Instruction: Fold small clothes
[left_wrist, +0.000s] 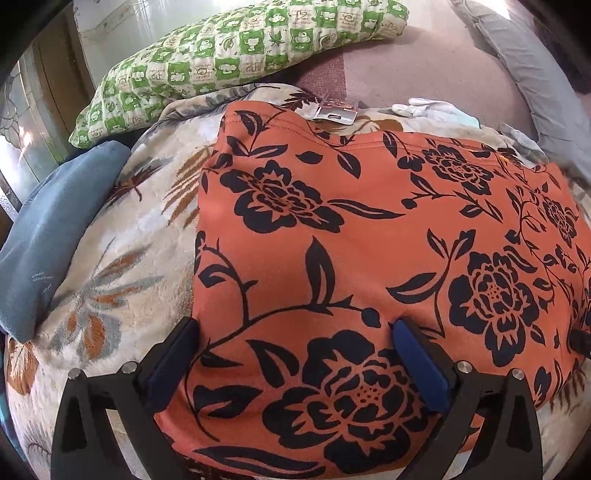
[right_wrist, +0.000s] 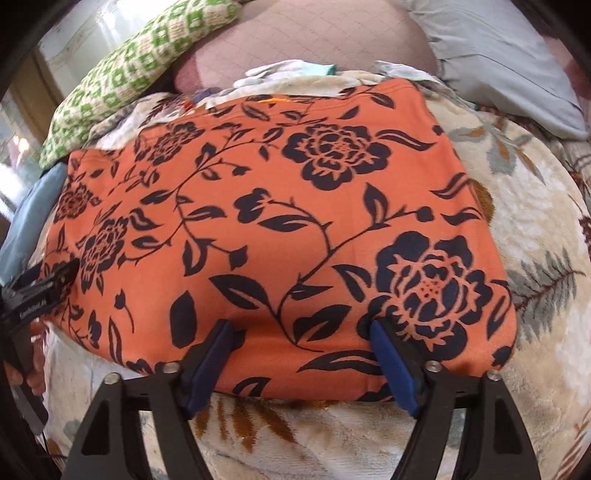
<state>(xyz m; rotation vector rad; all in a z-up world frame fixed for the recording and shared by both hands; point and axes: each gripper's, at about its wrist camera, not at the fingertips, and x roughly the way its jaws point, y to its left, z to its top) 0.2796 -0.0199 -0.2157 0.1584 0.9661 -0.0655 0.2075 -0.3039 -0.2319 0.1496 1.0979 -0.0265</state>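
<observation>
An orange garment with a black flower print (left_wrist: 351, 258) lies flat on a cream leaf-patterned blanket (left_wrist: 122, 266); it also fills the right wrist view (right_wrist: 280, 229). My left gripper (left_wrist: 295, 328) is open, its blue pads resting on the cloth at its near left edge. My right gripper (right_wrist: 301, 328) is open, its pads on the cloth near its near right edge. The left gripper also shows at the left edge of the right wrist view (right_wrist: 44, 288). The right gripper's tip shows at the right edge of the left wrist view (left_wrist: 581, 341).
A green checked pillow (left_wrist: 229, 55) lies at the back left. A blue folded cloth (left_wrist: 55, 229) is at the left. A grey pillow (right_wrist: 498, 59) lies at the back right. White gloves (left_wrist: 432, 109) and a small silver packet (left_wrist: 334, 112) lie behind the garment.
</observation>
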